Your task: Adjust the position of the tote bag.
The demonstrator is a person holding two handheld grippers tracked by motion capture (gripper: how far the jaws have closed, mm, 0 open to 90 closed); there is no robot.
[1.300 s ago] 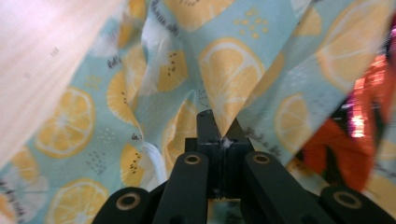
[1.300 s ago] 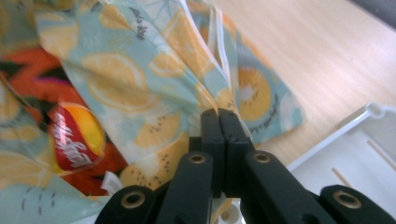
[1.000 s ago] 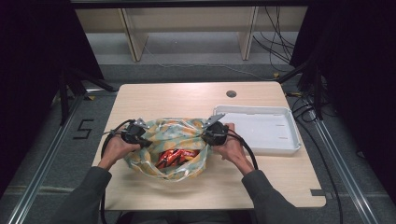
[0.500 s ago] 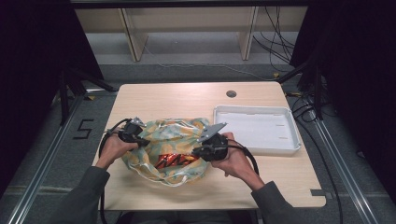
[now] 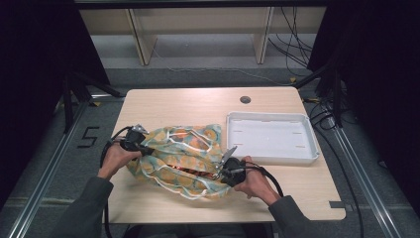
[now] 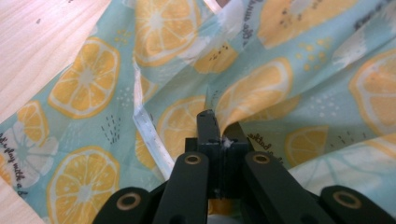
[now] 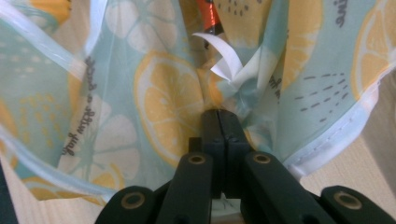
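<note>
- Since the earlier frames the right gripper point(image 5: 224, 170) has pulled back toward the person, dragging its corner of the bag point(image 5: 181, 158) to the near table edge; left gripper point(image 5: 137, 147) stays about where it was on the bag's left end.
- Two grippers, one per hand; left hand point(image 5: 115, 157), right hand point(image 5: 252, 181).
- Left gripper point(image 6: 218, 128): jaws closed down on a fold of bag fabric point(image 6: 261, 93), pinched between the tips.
- Right gripper point(image 7: 219, 122): jaws pressed together, bag cloth point(image 7: 159, 93) bunched at the tips; white ribbon tag point(image 7: 224, 58) just beyond them.
- One bag: pale teal with orange lemon-slice print and white trim, stretched between the two grippers, crumpled, lying on the table point(image 5: 168, 104).
- Red-orange shiny items inside the bag, seen through its middle opening point(image 5: 184, 170) and in the right gripper view point(image 7: 208, 14); count cannot be told.
- One white tray point(image 5: 309, 134): right of the bag, just beside it, rim near the right gripper.
- One round dark hole point(image 5: 245, 99) in the tabletop, beyond the tray's far edge.
- One black "5" floor mark point(image 5: 88, 137), left of the bag, off the table.
</note>
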